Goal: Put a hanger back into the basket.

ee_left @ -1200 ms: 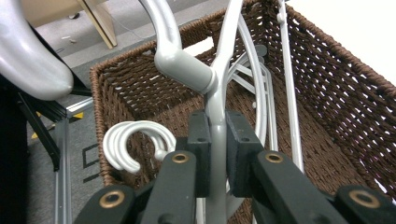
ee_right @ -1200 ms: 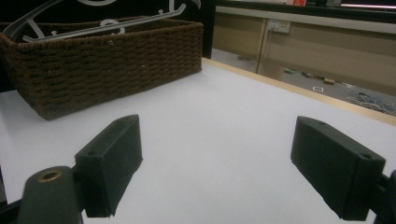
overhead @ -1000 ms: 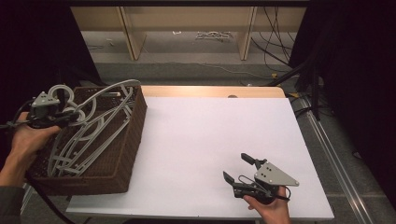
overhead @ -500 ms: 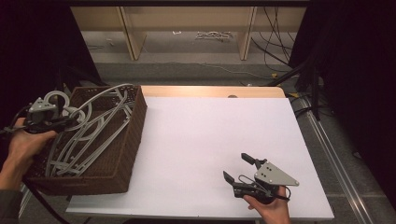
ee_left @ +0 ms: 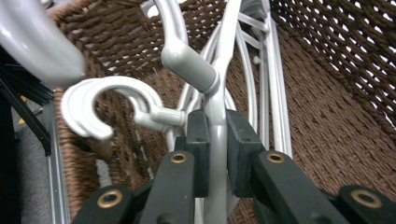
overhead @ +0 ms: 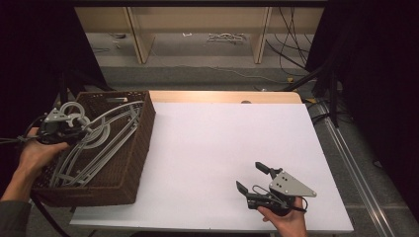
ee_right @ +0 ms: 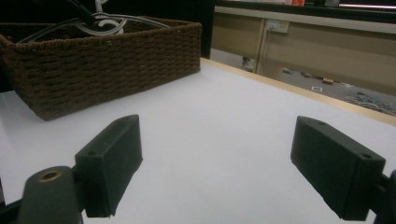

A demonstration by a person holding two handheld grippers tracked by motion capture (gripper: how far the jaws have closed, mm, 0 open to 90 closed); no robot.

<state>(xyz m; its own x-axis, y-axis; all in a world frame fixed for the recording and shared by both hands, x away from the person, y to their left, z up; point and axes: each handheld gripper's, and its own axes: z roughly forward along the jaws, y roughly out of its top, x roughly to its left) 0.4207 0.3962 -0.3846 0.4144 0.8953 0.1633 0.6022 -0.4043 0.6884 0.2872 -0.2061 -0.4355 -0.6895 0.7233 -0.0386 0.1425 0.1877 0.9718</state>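
A grey plastic hanger [ee_left: 215,100] sits clamped by its neck between the closed jaws of the left gripper [ee_left: 214,154], inside a brown wicker basket [overhead: 141,143] among other hangers [overhead: 101,143]. Nothing looks lifted out yet. Well to its right, the right gripper [ee_right: 217,161] rests wide open and empty on the white table [overhead: 222,148]

left gripper [ee_left: 212,154] jaws clamped, right gripper [ee_right: 231,170] jaws spread

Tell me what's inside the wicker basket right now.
The basket holds grey plastic hangers piled together, hooks toward its far left corner. The left gripper is shut on one hanger's neck. The basket floor under the pile is mostly covered, so anything beneath can't be seen.
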